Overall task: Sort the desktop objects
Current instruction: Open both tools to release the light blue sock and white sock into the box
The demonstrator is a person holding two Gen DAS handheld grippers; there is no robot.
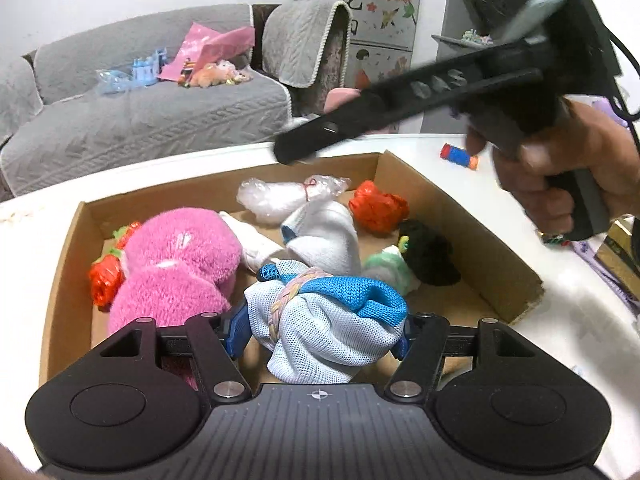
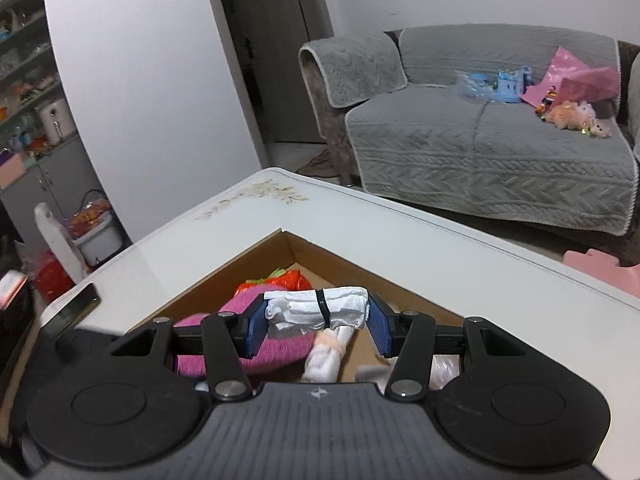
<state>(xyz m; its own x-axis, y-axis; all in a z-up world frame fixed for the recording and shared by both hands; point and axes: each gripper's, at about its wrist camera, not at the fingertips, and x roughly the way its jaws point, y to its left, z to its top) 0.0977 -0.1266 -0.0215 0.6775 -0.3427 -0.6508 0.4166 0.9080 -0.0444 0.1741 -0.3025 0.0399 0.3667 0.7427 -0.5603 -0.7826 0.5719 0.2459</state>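
A: What does the left gripper [image 1: 322, 326] have?

B: A mesh bundle [image 1: 326, 320], white with a blue band and a plaited cord round its waist. The blue pads press it on both sides, the tongs roughly half open around it, over the near end of the cardboard box [image 1: 480, 248].

A: How will it handle?

B: I'd judge it light, soft and squashy. It will sag rather than slip, so the tied waist is the sensible place to pinch.

A: And the right gripper [image 2: 318, 322]?

B: It carries a white paper roll [image 2: 320, 308] bound by a black band, lying crosswise between the pads. One end meets the left pad; at the other I cannot tell whether the pad touches. Likely light and easily crushed, so a gentle squeeze at the ends.

A: Where is it?

B: Above the box corner, over a pink plush toy [image 2: 276, 350]. In the left view that toy [image 1: 180, 264] lies at about ten o'clock from the bundle.

A: The poses?

B: Both tools tilt downward. The right hand [image 1: 576, 168] sits at two o'clock, its tool reaching across the box's far edge on the white table [image 1: 560, 320].
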